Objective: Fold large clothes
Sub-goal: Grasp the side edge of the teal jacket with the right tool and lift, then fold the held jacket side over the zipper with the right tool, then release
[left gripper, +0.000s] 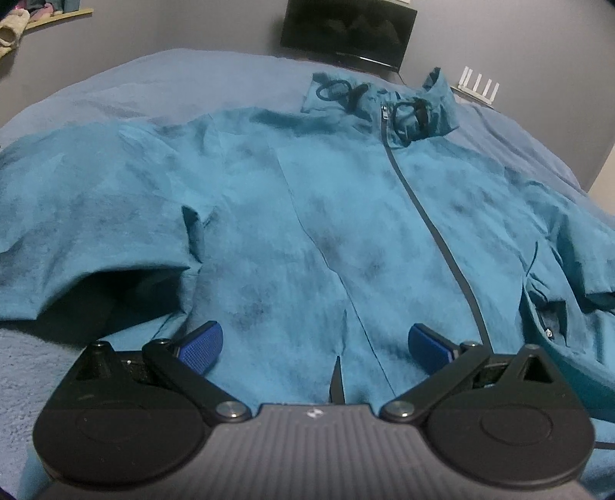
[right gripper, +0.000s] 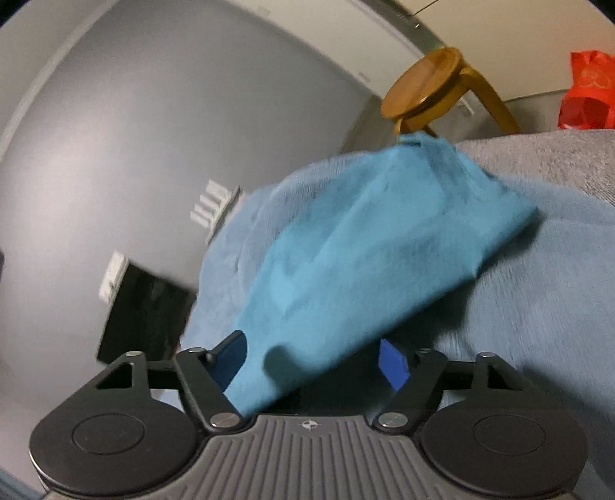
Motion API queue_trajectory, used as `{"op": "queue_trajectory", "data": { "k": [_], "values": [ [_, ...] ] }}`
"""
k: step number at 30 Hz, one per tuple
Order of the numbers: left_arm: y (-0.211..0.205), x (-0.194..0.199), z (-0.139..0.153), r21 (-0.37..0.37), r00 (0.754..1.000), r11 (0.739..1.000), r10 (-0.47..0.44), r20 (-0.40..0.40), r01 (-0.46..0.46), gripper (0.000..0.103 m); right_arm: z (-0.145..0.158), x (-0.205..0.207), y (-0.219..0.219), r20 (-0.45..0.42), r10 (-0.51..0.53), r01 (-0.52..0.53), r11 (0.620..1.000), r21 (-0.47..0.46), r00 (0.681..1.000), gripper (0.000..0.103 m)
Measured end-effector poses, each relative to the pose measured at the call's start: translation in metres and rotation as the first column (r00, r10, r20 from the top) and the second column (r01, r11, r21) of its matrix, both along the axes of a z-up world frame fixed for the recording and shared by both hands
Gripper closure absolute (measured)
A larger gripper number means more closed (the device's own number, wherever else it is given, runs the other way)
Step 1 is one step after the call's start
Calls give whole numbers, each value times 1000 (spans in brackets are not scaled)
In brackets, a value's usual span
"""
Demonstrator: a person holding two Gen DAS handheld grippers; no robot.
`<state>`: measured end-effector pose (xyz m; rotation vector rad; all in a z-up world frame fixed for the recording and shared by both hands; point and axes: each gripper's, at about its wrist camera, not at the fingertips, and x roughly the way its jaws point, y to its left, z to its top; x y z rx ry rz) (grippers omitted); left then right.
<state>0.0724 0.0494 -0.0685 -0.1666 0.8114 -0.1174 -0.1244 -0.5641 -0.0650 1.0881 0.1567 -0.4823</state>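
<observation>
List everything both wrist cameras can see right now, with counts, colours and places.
Teal zip-front jacket: 1, teal, spread face-up on bed; one part drapes between the right gripper's fingers.
Black drawcords: 2 loops, at the collar.
Blue-grey bedspread: 1, under jacket.
Black flat screen: 1, on grey wall beyond bed.
White router: 1, by the bed's far corner.
Round wooden stool: 1, tan, beside bed.
Red plastic bag: 1, beyond bed.
Left gripper: open, over the hem.
Right gripper: fingers spread, fabric between.

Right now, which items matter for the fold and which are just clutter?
Job:
jacket
its sleeve
left gripper, open over the hem
right gripper, open around the sleeve
bed

Clutter:
monitor
router
stool
red bag
</observation>
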Motion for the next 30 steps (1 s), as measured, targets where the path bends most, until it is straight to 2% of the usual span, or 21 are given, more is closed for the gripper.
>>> {"op": "queue_trajectory", "data": {
  "k": [4,6,8,9,11,14,16,20,23,27,30],
  "values": [
    [-2,5,-3,7,1000,1000,-7,-12,8,0,-5,16,-25,-37,-97,97,995,-8,995,45],
    [-3,7,-4,9,1000,1000,-12,-15,12,0,-6,23,-37,-58,-147,146,989,-14,987,56],
    [-5,9,-5,12,1000,1000,-16,-18,16,0,0,26,-48,-39,-186,186,983,-8,982,75],
    [-5,10,-5,13,1000,1000,-19,-20,19,0,7,29,-50,-25,-196,196,981,-11,980,80],
    [-5,10,-6,14,1000,1000,-22,-17,22,0,32,39,-48,5,-198,198,978,-62,980,91],
    [-3,9,-5,3,1000,1000,-22,-10,22,0,82,62,-30,26,-155,157,963,-217,987,95],
    [-2,8,-6,-2,1000,1000,-22,-7,22,0,122,79,-7,46,-104,113,933,-342,994,96],
    [-2,9,-7,-8,999,999,-33,-9,33,0,189,112,55,82,37,14,833,-553,996,97],
    [-2,9,-8,-16,999,999,-39,-8,39,0,224,132,112,116,197,-78,763,-642,974,97],
    [0,9,-8,-35,999,998,-45,-5,44,0,245,160,196,96,403,-211,649,-731,910,97],
    [1,9,-9,-47,999,998,-47,-3,47,0,242,180,267,28,539,-316,534,-784,842,97]
  ]
}}
